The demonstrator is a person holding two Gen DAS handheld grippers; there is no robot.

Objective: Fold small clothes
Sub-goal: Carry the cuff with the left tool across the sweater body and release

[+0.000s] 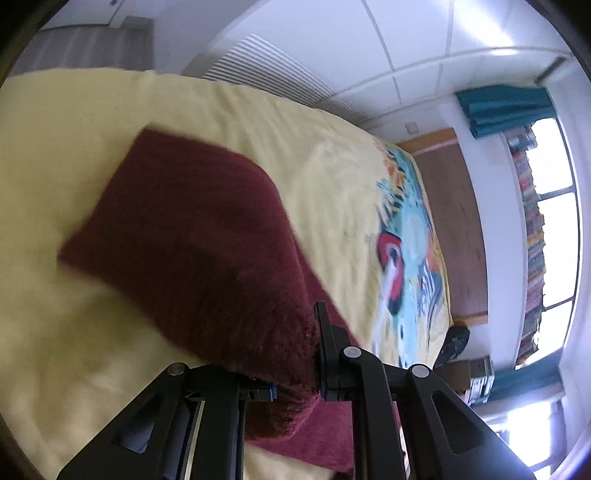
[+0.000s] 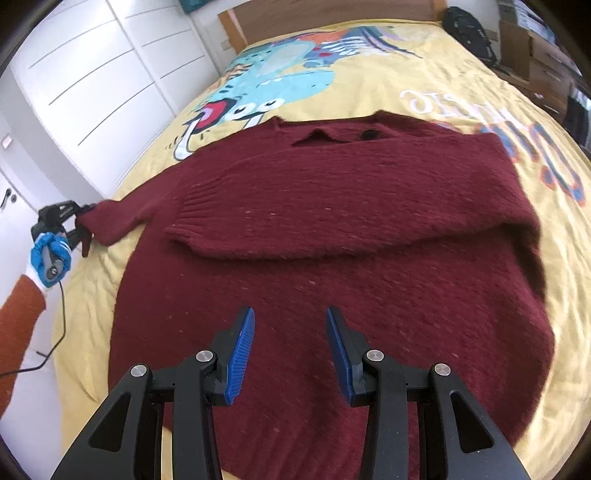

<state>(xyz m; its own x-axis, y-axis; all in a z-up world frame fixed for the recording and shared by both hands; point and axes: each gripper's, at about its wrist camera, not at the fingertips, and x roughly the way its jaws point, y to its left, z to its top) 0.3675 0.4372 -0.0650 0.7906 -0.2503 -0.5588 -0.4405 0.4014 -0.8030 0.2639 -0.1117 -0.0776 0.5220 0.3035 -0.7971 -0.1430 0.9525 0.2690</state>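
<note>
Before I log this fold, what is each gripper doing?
Left gripper: shut on the sweater's sleeve cuff.
Right gripper: open, holding nothing, above the sweater.

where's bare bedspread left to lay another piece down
Bare yellow bedspread runs between the sweater's collar and the headboard, and down the right edge. The left side is crowded by the left gripper, shut on the sleeve.

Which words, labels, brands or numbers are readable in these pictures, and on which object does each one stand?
No text can be read with certainty.
Yellow bedcover: large cartoon lettering, upside down and partly hidden by the maroon sweater; unreadable.
Books on the window shelf: spines too small and blurred.
Cardboard boxes: print too blurred.
</note>
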